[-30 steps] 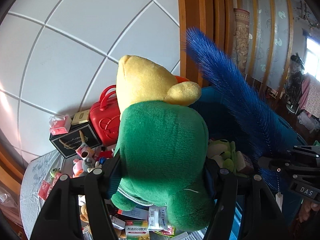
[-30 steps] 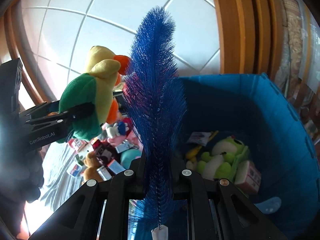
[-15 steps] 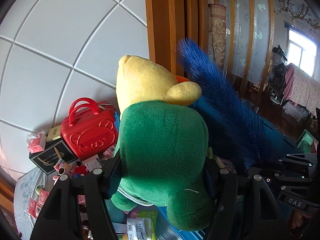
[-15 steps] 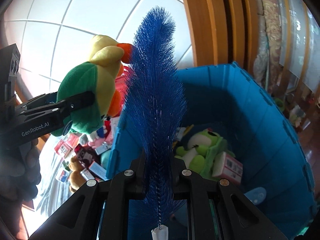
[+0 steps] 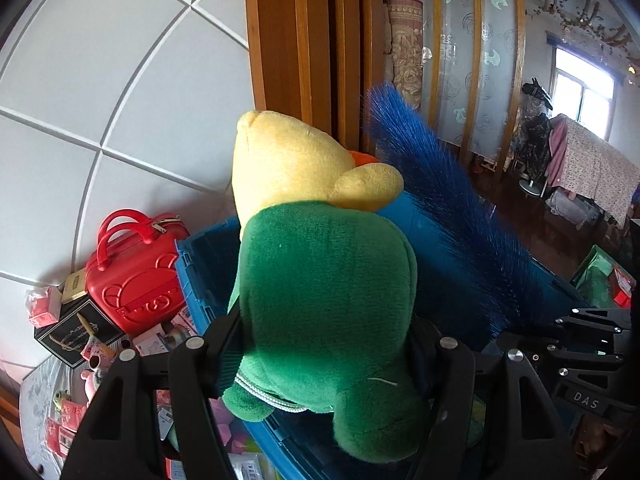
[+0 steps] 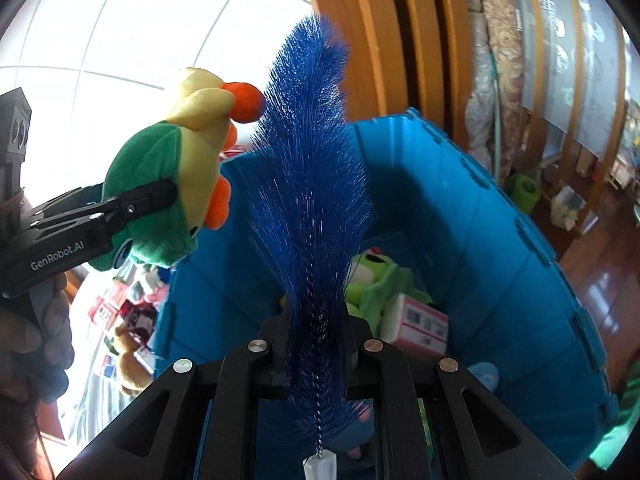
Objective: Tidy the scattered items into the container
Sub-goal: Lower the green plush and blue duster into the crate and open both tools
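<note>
My left gripper (image 5: 324, 344) is shut on a green and yellow plush duck (image 5: 320, 280) and holds it in the air over the left rim of the blue bin (image 6: 460, 216). The duck (image 6: 176, 184) and left gripper (image 6: 132, 208) also show in the right wrist view. My right gripper (image 6: 314, 344) is shut on the twisted wire stem of a blue bristle brush (image 6: 312, 184), held upright above the bin. The brush (image 5: 448, 216) shows at the right of the left wrist view. A green frog plush (image 6: 372, 280) and a small box (image 6: 420, 320) lie in the bin.
Left of the bin, the table holds a red toy suitcase (image 5: 136, 272), a black box (image 5: 76, 332), small boxes and plush toys (image 6: 128, 344). A white tiled wall and a wooden frame (image 5: 312, 48) stand behind. The blue bin wall (image 5: 200, 272) lies under the duck.
Both grippers have moved to the right towards the bin with their items. The duck now hangs over the bin's left rim and the brush is over the bin's inside.
</note>
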`<state>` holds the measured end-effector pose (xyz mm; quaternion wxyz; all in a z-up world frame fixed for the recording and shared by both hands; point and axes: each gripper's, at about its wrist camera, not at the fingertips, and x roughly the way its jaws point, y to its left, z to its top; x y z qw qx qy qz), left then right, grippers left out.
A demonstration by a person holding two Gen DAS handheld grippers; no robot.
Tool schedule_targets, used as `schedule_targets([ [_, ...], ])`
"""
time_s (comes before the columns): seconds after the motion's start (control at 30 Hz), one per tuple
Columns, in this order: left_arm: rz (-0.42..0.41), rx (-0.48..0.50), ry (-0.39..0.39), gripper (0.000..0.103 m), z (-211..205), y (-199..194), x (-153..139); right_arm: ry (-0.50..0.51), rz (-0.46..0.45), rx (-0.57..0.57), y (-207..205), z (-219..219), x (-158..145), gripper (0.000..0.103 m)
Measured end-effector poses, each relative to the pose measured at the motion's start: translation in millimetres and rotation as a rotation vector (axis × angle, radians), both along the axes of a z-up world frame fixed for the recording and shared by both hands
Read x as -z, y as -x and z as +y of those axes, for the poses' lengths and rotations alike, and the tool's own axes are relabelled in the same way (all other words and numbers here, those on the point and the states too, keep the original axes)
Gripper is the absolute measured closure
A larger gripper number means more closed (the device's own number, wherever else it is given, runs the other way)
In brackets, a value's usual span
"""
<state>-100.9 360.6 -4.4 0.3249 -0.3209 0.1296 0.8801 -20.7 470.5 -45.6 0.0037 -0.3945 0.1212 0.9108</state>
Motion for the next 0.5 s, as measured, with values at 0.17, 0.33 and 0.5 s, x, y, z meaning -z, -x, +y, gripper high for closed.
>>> schedule_targets([
  [0.17,-0.008,0.019,0.001,0.038,11,3,3,-0.008,-0.021,0.034,-3,18,7,0.089],
  [0.33,-0.018,0.028,0.001,0.038,19,5,5,-0.012,-0.038,0.062,-5,32,11,0.089],
  [0.5,-0.032,0.032,-0.003,0.037,25,9,7,-0.022,-0.041,0.073,-4,39,12,0.089],
])
